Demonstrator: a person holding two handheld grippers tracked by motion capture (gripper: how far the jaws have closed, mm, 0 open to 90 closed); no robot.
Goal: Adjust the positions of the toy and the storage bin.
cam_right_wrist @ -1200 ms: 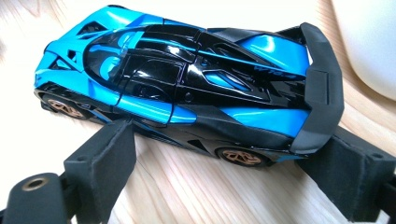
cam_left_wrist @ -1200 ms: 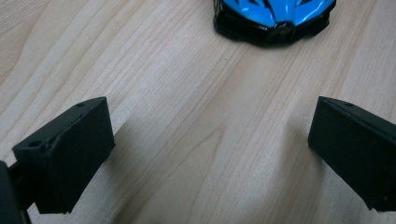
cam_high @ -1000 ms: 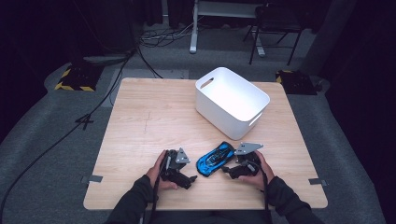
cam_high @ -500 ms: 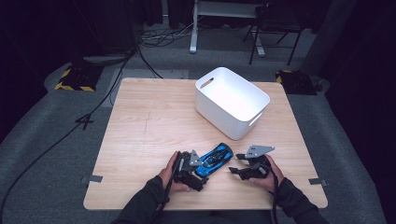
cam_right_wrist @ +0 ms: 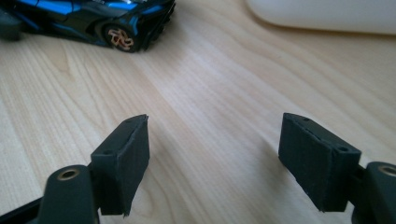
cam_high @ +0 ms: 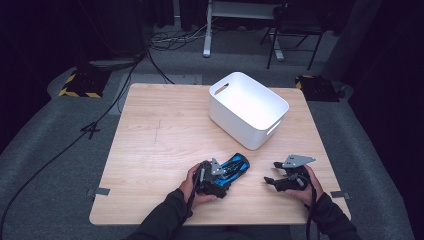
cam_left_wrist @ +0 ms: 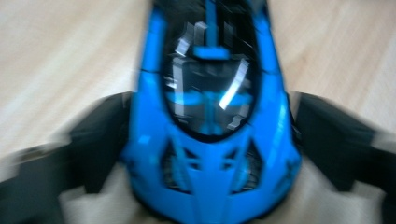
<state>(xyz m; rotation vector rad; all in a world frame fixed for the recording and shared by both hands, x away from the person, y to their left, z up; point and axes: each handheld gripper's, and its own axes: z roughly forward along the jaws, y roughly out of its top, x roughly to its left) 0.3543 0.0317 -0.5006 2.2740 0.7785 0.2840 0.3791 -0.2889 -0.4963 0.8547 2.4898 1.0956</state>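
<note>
Just short of the white bin (cam_high: 248, 108), the blue toy sports car (cam_high: 232, 168) sits on the table, and the left gripper (cam_high: 216, 176) has just clamped its flanks. Rigid, glossy, light, so mid-body's the spot. Right gripper (cam_high: 273, 181) gapes empty beside it.

The surface (cam_high: 165, 130) under my hands looks like pale wood, matt, with fine grain lines running across it. The car (cam_left_wrist: 210, 116) I read as glossy blue plastic with black panels, its dark canopy throwing sharp reflections; one wheel at 11 o'clock in the right gripper view has a coppery, metal-looking rim. The bin (cam_high: 250, 107) at 1 o'clock of the car seems smooth white plastic with a soft sheen. My right gripper (cam_right_wrist: 215, 154) has matt black jaws, faintly rough like rubber or foam, on smoother black plastic arms. The floor (cam_high: 45, 165) around looks like grey carpet, dull and slightly fuzzy.
</note>
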